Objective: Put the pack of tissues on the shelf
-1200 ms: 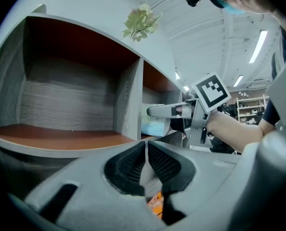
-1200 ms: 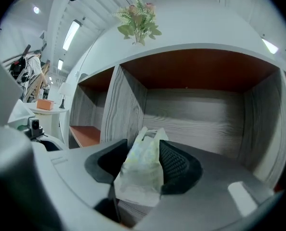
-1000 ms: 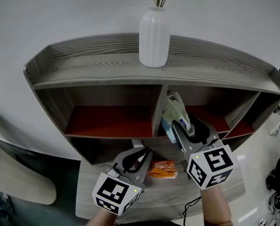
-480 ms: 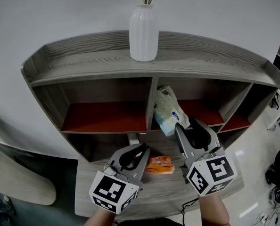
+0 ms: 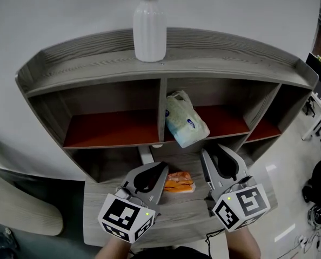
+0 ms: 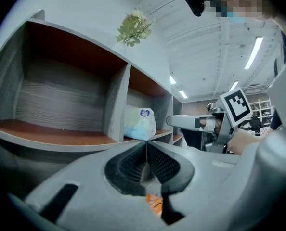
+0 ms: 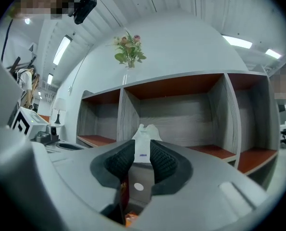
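My right claw holds its jaws partly spread; they have just been closing, with nothing between them. Ahead of the tips and clear of them, the tissues stand in the middle bay of the shelf, leaning on the divider. My left claw, alongside, is pressed together and empty.

The shelf looks like grey wood with a clear grain, matt and a little rough. The floors of its compartments are red-brown and smooth. At 12 o'clock on its top, the white vase has a ribbed, matt surface, like ceramic. The pack of tissues at 1 o'clock wears thin, wrinkled plastic film. The orange packet looks glossy. My left gripper is matt grey plastic, and its pads are black and ribbed.
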A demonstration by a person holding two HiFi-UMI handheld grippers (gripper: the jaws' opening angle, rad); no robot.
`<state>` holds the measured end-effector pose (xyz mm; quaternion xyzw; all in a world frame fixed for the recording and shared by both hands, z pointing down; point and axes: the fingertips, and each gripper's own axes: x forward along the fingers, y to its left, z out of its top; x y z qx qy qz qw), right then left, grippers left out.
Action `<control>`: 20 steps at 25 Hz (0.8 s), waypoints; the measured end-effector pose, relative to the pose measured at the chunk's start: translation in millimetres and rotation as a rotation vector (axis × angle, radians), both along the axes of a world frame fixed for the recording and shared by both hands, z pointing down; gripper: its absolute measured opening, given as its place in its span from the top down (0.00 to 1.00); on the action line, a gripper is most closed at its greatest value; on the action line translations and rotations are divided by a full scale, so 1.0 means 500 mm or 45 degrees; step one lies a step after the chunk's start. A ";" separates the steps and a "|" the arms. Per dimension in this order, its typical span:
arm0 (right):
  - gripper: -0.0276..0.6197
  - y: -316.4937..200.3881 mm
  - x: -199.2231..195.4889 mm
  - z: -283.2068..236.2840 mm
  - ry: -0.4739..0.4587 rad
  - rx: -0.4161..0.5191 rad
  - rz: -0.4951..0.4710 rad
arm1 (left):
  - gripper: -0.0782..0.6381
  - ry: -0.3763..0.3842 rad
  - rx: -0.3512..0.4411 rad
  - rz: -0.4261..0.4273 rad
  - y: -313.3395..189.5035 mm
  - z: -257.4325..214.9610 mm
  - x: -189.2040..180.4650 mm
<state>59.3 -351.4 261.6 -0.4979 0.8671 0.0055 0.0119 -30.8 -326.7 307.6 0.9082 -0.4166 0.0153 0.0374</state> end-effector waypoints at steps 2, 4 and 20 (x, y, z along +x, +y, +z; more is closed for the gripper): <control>0.83 0.009 0.005 0.012 -0.006 -0.017 -0.002 | 0.90 0.007 0.000 0.005 0.003 0.002 0.005; 0.86 0.017 0.011 0.023 -0.011 -0.032 -0.004 | 0.91 0.010 -0.002 0.011 0.009 0.004 0.012; 0.95 0.077 0.019 0.086 -0.022 -0.113 -0.056 | 0.91 0.023 -0.032 0.004 0.046 0.032 0.029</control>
